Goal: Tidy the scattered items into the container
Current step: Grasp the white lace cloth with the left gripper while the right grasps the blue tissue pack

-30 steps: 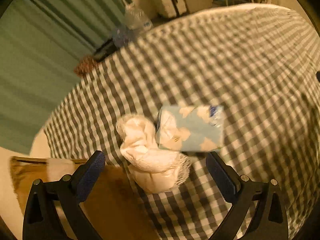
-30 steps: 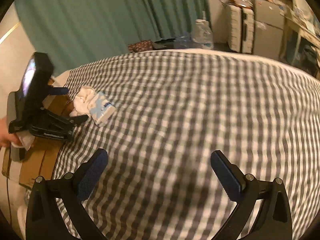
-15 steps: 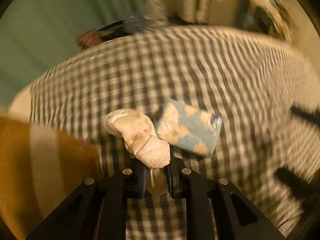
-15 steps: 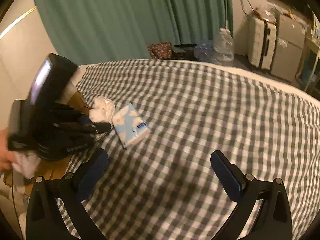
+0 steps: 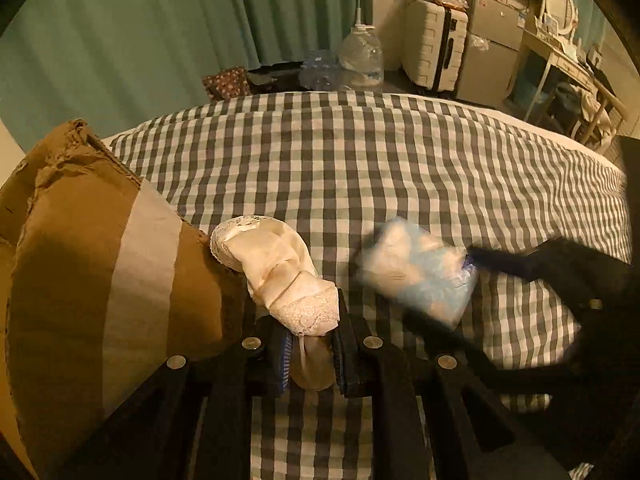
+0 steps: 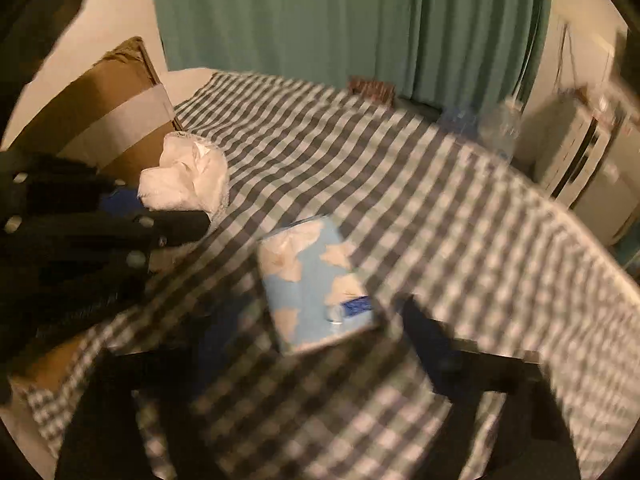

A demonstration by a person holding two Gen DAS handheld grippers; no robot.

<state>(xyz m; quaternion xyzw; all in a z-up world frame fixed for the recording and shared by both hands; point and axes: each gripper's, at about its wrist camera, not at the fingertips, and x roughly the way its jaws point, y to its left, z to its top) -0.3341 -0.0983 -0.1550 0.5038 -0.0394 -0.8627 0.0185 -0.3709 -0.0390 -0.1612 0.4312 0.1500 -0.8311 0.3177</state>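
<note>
My left gripper point(image 5: 310, 334) is shut on a white lace-edged cloth point(image 5: 276, 264), which hangs from it beside the brown cardboard box point(image 5: 80, 260) at the bed's left edge. From the right wrist view the cloth point(image 6: 188, 176) and left gripper point(image 6: 188, 216) sit next to the box point(image 6: 120, 96). A blue tissue pack with white clouds point(image 6: 316, 280) lies on the check cover. My right gripper point(image 6: 326, 312) straddles it, blurred, its jaws closing with the pack between them and a gap still showing. The pack point(image 5: 416, 276) and right gripper point(image 5: 452, 284) also show in the left wrist view.
The bed's grey-and-white check cover point(image 5: 360, 160) stretches away behind the items. Beyond its far edge are a green curtain point(image 5: 160, 32), a large water bottle point(image 5: 360, 56), a white suitcase point(image 5: 436, 52) and a desk at the far right.
My left gripper shut on the white cloth and carried it toward the box. My right gripper swept left across the bed to the tissue pack, and its jaws have narrowed.
</note>
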